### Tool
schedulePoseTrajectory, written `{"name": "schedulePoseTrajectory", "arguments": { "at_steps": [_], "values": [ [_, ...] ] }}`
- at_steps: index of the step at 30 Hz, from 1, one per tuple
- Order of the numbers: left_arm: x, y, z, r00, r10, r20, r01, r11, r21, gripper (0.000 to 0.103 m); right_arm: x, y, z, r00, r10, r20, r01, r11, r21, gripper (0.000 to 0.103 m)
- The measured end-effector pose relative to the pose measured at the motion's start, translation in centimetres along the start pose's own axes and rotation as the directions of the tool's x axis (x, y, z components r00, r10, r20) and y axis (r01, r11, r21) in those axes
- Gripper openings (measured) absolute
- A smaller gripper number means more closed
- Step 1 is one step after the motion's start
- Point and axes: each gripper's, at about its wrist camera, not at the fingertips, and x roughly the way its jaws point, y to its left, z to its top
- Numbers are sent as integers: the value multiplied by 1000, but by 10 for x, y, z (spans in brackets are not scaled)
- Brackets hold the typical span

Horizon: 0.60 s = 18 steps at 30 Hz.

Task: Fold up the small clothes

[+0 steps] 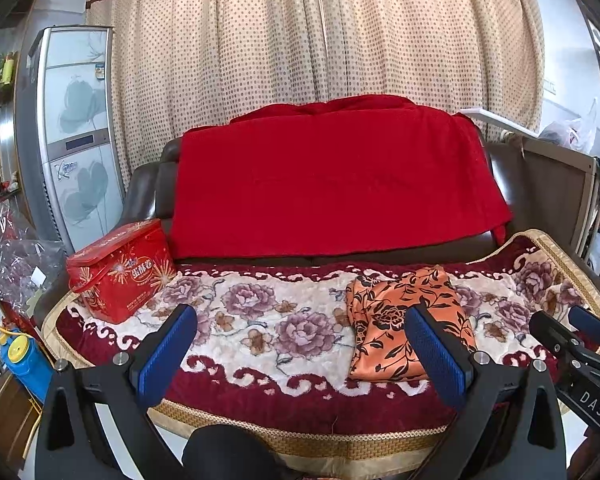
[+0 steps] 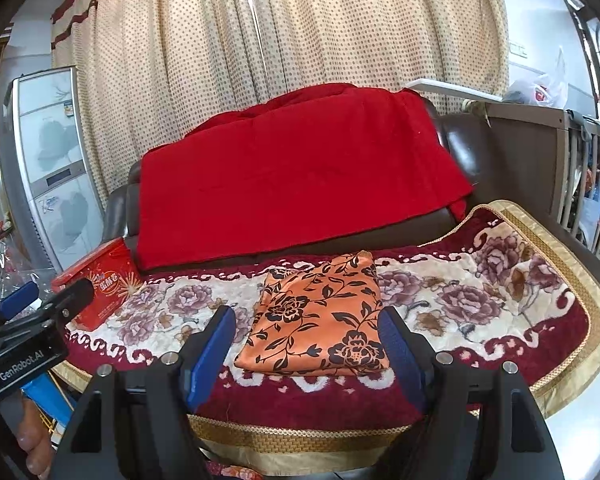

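Your orange flowered cloth (image 2: 319, 320) lies folded flat on the flowery sofa blanket (image 2: 479, 292), toward its right side. Your right gripper (image 2: 309, 350) hangs in front of it with its blue tongs wide apart and nothing in them. Your left gripper (image 1: 300, 354) has its tongs wide apart too, holding nothing. A red tin box (image 1: 120, 270) sits at the blanket's left end.

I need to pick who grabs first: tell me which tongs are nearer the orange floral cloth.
Right. The right tongs point straight at the orange floral cloth, open, framing it. The left tongs, also open, sit off to its left, over bare blanket.
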Motion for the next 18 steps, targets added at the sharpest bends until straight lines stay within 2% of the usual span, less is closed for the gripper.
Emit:
{"name": "schedulePoseTrajectory", "arguments": {
  "at_steps": [18],
  "values": [
    [48, -28, 13, 998, -3, -59, 4, 1000, 13, 103, 42, -27, 15, 999, -23, -24, 23, 1000, 15, 77]
  ]
}}
